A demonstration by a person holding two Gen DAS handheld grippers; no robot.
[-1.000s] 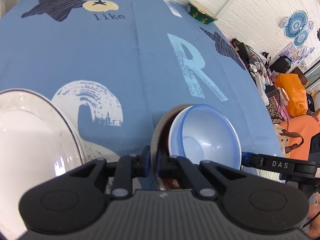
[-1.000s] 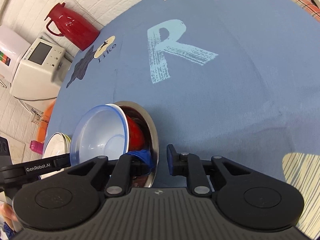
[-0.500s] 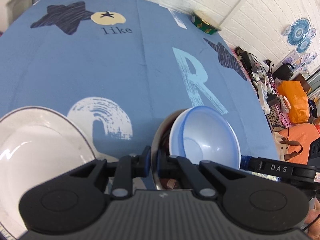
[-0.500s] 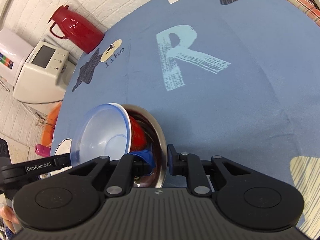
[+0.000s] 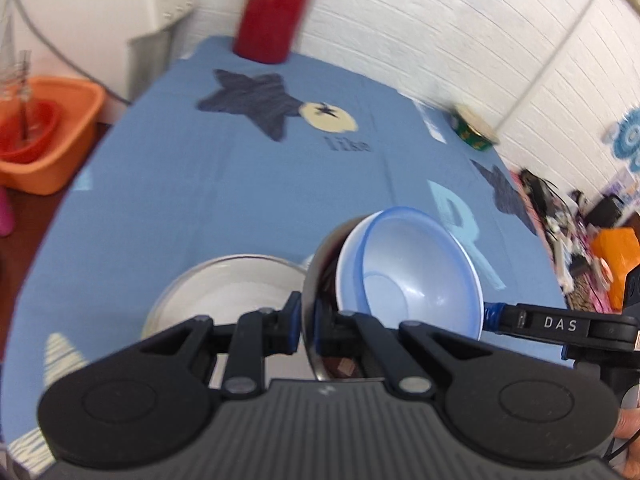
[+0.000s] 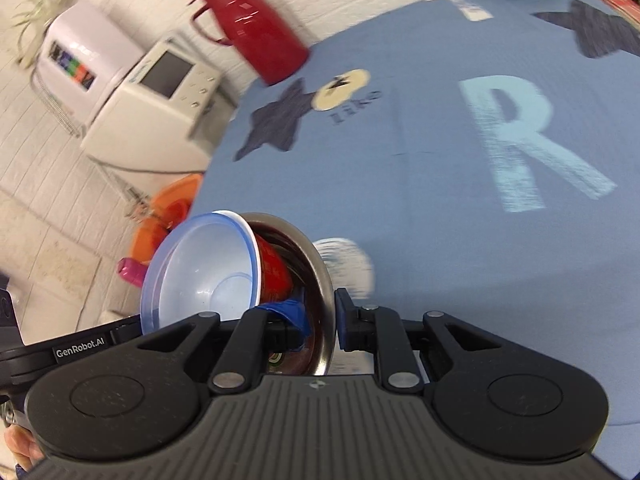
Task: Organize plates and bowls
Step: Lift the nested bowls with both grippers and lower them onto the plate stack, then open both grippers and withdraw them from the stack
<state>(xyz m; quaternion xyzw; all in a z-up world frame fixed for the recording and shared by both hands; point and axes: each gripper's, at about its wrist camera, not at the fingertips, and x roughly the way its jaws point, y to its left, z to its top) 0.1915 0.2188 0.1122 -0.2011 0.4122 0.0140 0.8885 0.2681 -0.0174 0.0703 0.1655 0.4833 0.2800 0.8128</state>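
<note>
Nested bowls [image 5: 408, 276] now lifted above white plate [image 5: 236, 292], both grippers [image 5: 306, 328] [image 6: 320, 320] clamped on steel rim.

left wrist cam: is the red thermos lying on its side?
No, the red thermos stands upright at the far end of the blue tablecloth, against the white brick wall.

Bright, even light; motion blur smears both views, and fisheye distortion bends the edges.

Your right gripper [image 6: 323, 312] pinches the steel bowl's [image 6: 320, 276] rim; red bowl [image 6: 274, 266] and blue bowl [image 6: 200, 272] nested inside, above blue tablecloth [image 6: 420, 200].
</note>
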